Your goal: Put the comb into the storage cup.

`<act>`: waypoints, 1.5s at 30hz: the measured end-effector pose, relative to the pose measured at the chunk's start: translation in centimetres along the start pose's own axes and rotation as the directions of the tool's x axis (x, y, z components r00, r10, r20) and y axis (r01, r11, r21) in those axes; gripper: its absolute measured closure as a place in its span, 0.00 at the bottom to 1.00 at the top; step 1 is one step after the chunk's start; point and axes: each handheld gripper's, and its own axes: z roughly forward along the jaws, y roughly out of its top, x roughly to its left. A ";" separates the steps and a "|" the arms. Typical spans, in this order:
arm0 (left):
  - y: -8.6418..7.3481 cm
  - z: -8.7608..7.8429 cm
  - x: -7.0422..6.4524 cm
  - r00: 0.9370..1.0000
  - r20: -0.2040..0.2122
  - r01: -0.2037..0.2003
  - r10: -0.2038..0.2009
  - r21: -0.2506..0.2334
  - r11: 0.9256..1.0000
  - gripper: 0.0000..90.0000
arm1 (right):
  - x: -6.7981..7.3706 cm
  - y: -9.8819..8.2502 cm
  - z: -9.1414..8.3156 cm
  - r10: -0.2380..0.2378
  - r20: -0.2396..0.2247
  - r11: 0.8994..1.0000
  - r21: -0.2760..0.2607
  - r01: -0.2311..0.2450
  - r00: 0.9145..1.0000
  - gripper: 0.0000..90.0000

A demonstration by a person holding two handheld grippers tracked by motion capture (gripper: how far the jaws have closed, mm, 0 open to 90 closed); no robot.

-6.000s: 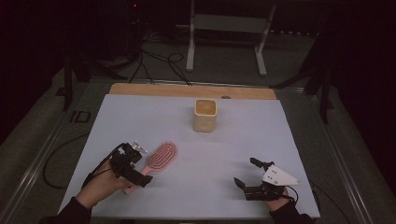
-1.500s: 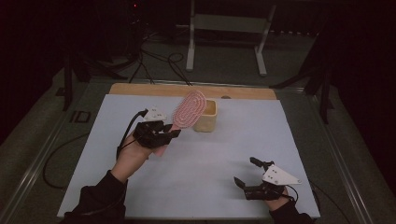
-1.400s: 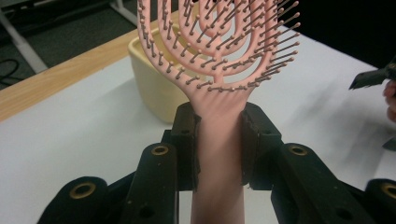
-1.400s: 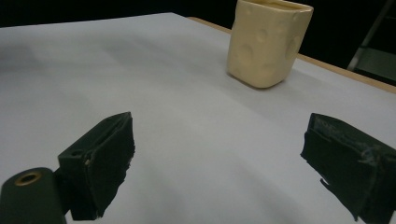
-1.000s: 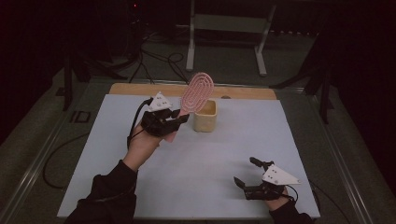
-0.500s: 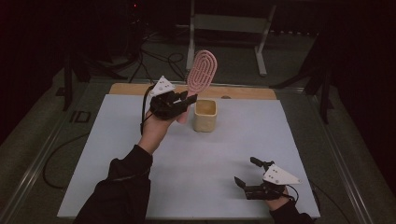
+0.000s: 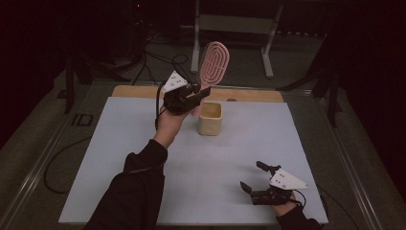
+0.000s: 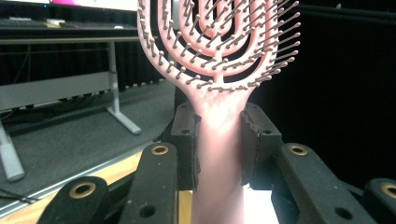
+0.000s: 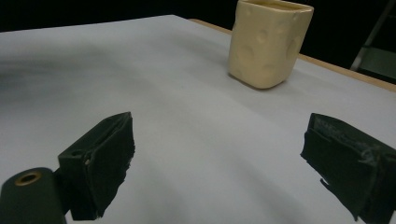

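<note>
The left gripper (image 8: 218, 140) jaws clamp the upright pink hairbrush (image 8: 218, 70) handle.

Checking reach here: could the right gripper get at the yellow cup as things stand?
Probably yes: the right gripper is open, with bare white table between it and the cup.

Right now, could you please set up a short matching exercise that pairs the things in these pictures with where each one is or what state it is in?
Things:
1. hairbrush
2. cup
3. left tool
4. right tool

States:
A. open, low over the near right part of the table
B. standing upright on the table, near its far edge
C. held upright in the air by its handle
D. shut on a pink handle

Pairs: 1-C, 2-B, 3-D, 4-A
</note>
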 end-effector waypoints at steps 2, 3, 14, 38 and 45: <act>0.0 0.5 -0.1 1.000 -0.002 -0.017 0.017 -0.012 1.000 0.78 | 0.0 0.0 0.0 -0.001 -0.001 1.000 0.001 0.001 1.000 0.10; -0.1 0.7 -0.1 1.000 0.004 -0.021 0.021 -0.007 1.000 0.78 | 0.0 0.0 0.0 -0.001 -0.004 1.000 -0.003 0.001 1.000 0.10; 0.0 3.1 0.1 0.998 0.027 -0.048 0.050 -0.073 0.996 0.78 | 0.0 0.0 0.0 0.002 -0.008 1.000 -0.006 -0.002 1.000 0.10; -4.6 6.9 3.0 1.000 -0.005 0.012 -0.012 -0.088 0.996 0.78 | -0.1 0.0 0.0 0.012 -0.019 1.000 -0.012 -0.012 1.000 0.10; -6.1 7.3 3.5 1.000 0.000 0.016 -0.017 -0.091 0.996 0.78 | -0.1 0.0 0.0 0.016 -0.024 1.000 -0.012 -0.016 1.000 0.10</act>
